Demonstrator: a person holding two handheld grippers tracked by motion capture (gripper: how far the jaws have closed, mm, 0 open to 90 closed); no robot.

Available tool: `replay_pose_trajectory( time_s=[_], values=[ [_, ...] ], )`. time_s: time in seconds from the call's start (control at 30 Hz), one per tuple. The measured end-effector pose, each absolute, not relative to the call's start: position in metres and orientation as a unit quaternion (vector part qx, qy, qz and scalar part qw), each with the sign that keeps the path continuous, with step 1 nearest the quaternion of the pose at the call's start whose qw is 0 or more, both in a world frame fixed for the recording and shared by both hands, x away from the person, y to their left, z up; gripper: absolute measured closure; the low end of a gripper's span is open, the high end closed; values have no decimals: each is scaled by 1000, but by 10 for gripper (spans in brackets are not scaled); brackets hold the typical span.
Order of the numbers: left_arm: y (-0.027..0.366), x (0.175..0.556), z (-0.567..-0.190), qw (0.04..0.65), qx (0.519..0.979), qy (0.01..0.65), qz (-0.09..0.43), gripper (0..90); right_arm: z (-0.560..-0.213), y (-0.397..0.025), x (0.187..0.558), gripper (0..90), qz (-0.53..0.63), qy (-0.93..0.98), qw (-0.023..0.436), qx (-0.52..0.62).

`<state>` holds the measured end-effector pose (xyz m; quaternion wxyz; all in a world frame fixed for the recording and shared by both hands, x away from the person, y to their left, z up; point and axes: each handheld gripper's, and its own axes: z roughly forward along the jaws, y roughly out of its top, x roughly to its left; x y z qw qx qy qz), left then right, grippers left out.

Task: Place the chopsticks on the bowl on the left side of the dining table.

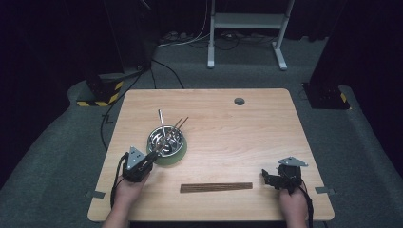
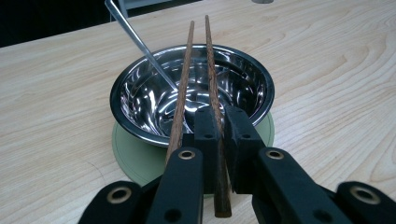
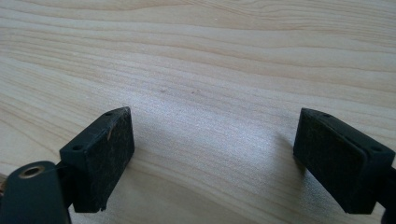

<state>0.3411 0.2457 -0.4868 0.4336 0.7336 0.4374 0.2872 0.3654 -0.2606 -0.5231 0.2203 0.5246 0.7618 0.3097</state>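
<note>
A shiny steel bowl (image 1: 166,138) (image 2: 149,100) sits on a pale green coaster (image 1: 177,159) (image 2: 135,161) left of the table's middle. A metal spoon (image 1: 161,121) (image 2: 139,43) leans in it, handle pointing away. Two brown chopsticks (image 1: 181,122) (image 2: 211,60) lie across the bowl. My left gripper (image 1: 156,153) (image 2: 222,112) is at the bowl's near rim, shut on the right-hand chopstick; the other chopstick (image 2: 182,98) runs along the outside of its left jaw. My right gripper (image 1: 265,176) (image 3: 212,154) rests open low over bare wood at the front right, with nothing between its pads.
A long dark wooden strip (image 1: 216,187) lies flat near the front edge between the two hands. A grey round plug (image 1: 239,101) is set in the table's far side. Beyond the table are cables, a white stand (image 1: 247,21) and hazard-striped bases.
</note>
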Motion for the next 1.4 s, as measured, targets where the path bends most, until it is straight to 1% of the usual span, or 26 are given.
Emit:
replay_pose_trajectory(
  time_s=[0.2, 0.23, 0.37, 1.03, 1.17, 1.23, 1.3, 1.33, 1.4],
  values=[
    [245, 342, -490, 427, 734, 444, 285, 838, -523, -261, 365, 119, 309, 762, 220, 525],
    [245, 342, -490, 426, 734, 445, 287, 838, -524, -260, 366, 119, 313, 758, 227, 526],
    [244, 343, -491, 417, 740, 441, 290, 836, -523, -261, 365, 119, 309, 762, 219, 525],
    [245, 336, -491, 402, 748, 432, 304, 827, -523, -261, 365, 120, 309, 762, 220, 525],
    [244, 334, -491, 406, 741, 438, 306, 781, -524, -260, 365, 120, 311, 760, 223, 525],
    [245, 332, -489, 411, 737, 433, 316, 737, -523, -260, 365, 120, 310, 761, 221, 525],
    [249, 330, -486, 418, 726, 433, 333, 656, -523, -261, 365, 120, 309, 762, 220, 525],
    [250, 329, -485, 420, 722, 435, 336, 579, -523, -260, 365, 121, 310, 761, 221, 525],
    [253, 329, -484, 426, 718, 438, 334, 512, -523, -260, 365, 121, 310, 761, 221, 525]
  ],
)
